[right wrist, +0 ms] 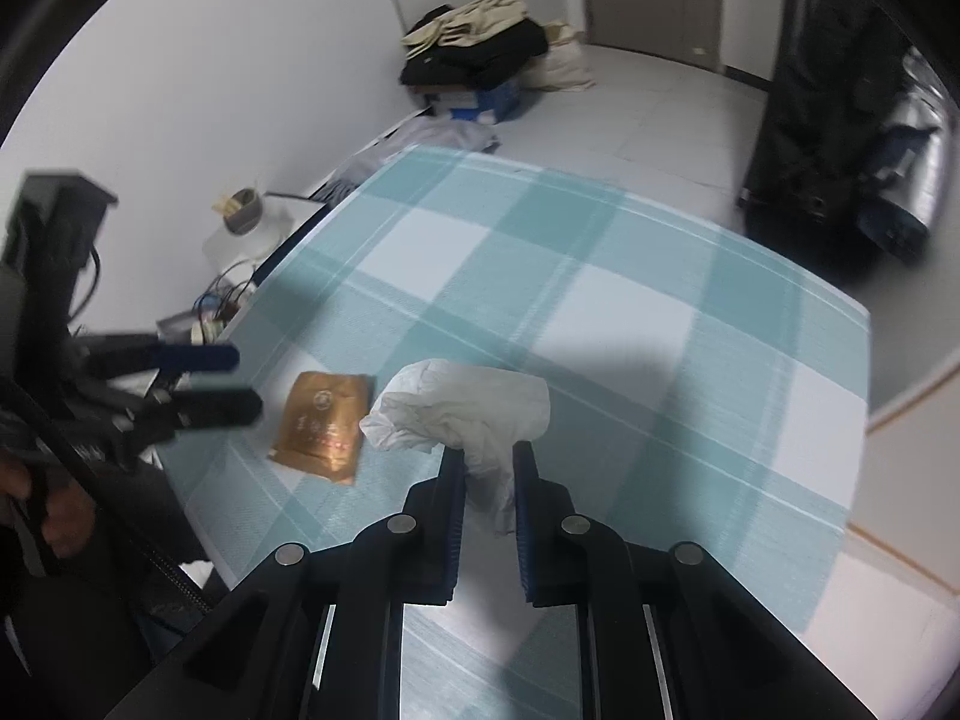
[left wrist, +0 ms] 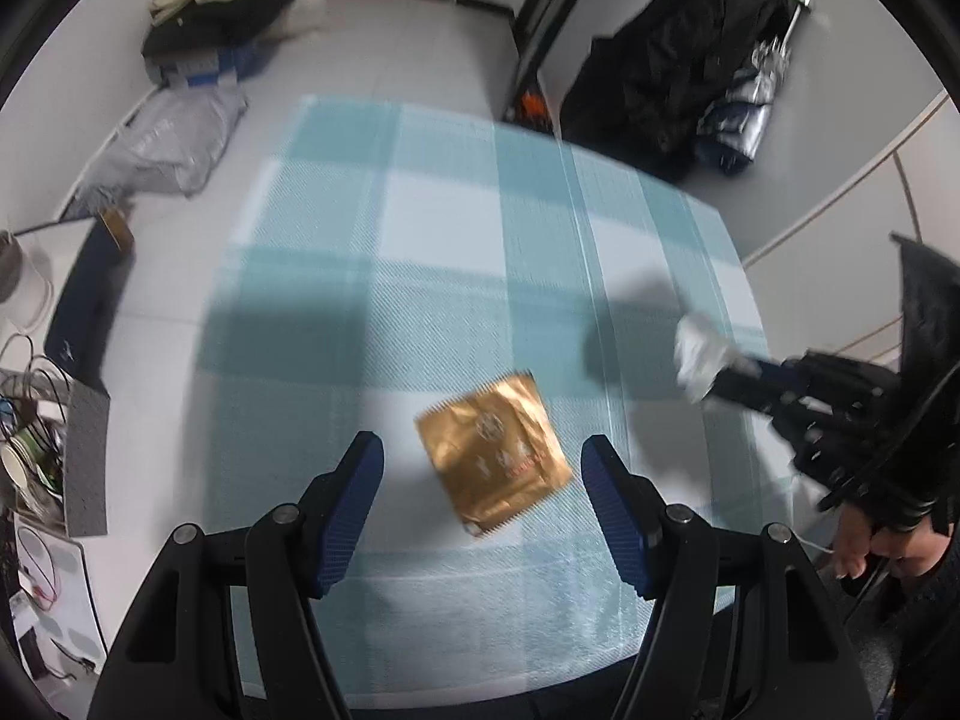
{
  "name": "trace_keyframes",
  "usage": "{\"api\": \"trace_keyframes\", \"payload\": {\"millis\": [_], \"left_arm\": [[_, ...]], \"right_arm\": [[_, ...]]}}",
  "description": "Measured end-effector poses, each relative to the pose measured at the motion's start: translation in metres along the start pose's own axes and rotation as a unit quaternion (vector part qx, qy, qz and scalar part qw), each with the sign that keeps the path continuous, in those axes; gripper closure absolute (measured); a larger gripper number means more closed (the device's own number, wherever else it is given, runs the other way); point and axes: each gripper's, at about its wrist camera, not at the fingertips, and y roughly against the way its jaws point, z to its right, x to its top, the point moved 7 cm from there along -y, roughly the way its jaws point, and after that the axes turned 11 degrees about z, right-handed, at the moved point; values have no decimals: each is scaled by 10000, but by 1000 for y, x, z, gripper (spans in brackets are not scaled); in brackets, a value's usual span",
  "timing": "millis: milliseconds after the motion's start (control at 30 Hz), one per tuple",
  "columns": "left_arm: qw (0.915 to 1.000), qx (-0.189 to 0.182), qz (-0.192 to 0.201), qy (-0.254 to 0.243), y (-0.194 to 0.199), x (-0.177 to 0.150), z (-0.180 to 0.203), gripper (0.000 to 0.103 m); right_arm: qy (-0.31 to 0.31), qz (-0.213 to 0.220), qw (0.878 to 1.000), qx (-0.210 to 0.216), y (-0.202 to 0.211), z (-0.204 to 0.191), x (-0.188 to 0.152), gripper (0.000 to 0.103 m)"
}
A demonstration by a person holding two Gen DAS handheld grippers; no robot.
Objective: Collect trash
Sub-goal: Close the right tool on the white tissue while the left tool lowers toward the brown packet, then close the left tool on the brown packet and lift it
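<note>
Right gripper [right wrist: 489, 480]: clamped on crumpled white tissue [right wrist: 462, 408], lifted above checked tablecloth [right wrist: 660, 330]. Left gripper [left wrist: 483, 498]: jaws wide, over gold wrapper [left wrist: 495, 450] near the cloth's near edge. Risk: flat foil probably slips from the pads.

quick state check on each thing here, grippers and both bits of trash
left gripper: jaws open, above the gold wrapper, nothing held
right gripper: jaws shut on the white tissue
white tissue: crumpled, pinched by its lower end, off the cloth
gold wrapper: lying flat on the checked tablecloth, not gripped
</note>
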Motion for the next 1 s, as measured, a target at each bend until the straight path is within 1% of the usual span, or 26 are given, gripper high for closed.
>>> {"api": "trace_keyframes", "payload": {"millis": [133,233,367,433,533,600,667,700,733,767,833,867,933,1000], "left_arm": [[9995,154,-260,135,-13,-8,4,38],[9988,230,-364,253,-21,-8,8,38],[9969,503,-557,255,-33,-13,12,38],[9960,693,-538,156,-34,-14,13,38],[9920,1063,-650,-189,-38,-18,18,38],[9900,1222,-652,-286,-38,-20,19,39],[9876,1389,-611,-414,-37,-21,18,48],[9859,1496,-566,-498,-36,-20,17,61],[9869,1445,-526,-493,-34,-19,16,69],[9880,1390,-525,-422,-32,-18,14,70],[9896,1299,-490,-365,-29,-18,9,79],[9904,1257,-480,-329,-27,-18,6,80],[9919,1174,-446,-200,-24,-19,1,88],[9932,1083,-413,-65,-23,-18,-2,93]], "right_arm": [[-233,-43,9996,-122,8,15,-5,89],[-363,16,9991,-208,15,26,-7,89],[-437,115,9987,-239,24,32,-7,89],[-460,128,9986,-244,25,32,-8,89],[-488,138,9984,-263,27,34,-10,89],[-519,161,9981,-279,29,36,-10,89],[-566,189,9978,-283,32,39,-10,89],[-595,208,9976,-287,33,41,-10,89],[-610,218,9975,-297,34,42,-10,89],[-625,224,9973,-300,35,43,-10,89],[-664,238,9970,-311,36,45,-10,89],[-678,246,9968,-330,37,45,-10,89],[-705,258,9966,-331,37,45,-10,89],[-704,263,9965,-352,38,45,-11,89]]}}
